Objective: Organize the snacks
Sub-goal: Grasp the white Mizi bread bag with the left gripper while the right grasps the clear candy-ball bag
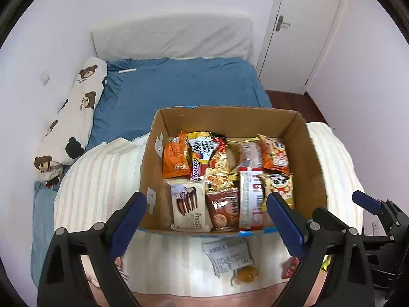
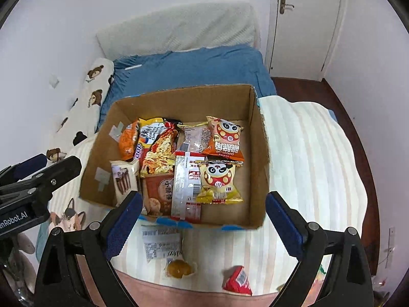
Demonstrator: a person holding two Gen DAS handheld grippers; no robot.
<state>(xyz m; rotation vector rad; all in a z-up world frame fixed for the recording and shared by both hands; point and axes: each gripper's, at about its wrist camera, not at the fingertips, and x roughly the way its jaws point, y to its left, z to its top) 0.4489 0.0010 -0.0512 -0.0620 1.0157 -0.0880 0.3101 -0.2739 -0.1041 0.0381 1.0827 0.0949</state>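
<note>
The near wall of the cardboard box point(image 2: 179, 107) hides the lower ends of the front-row packets, and most printing on the wrappers is too small or glare-washed to read. In the left wrist view the right gripper point(image 1: 368, 204) is cut off at the frame's right edge; in the right wrist view the left gripper point(image 2: 38, 168) shows only in part at the far left.

The box sits on a cream striped blanket point(image 2: 306, 153) on the bed, filled with snacks: two panda-face packets point(image 2: 219, 179) on the right, an orange bag point(image 1: 176, 157) far left, a noodle pack in the middle. Outside, just near the box, lie a clear-wrapped packet point(image 2: 161, 245), a yellowish round snack point(image 2: 179, 268) and a red packet point(image 2: 237, 280).

Both grippers hang above the near edge, jaws spread wide with nothing between them.
</note>
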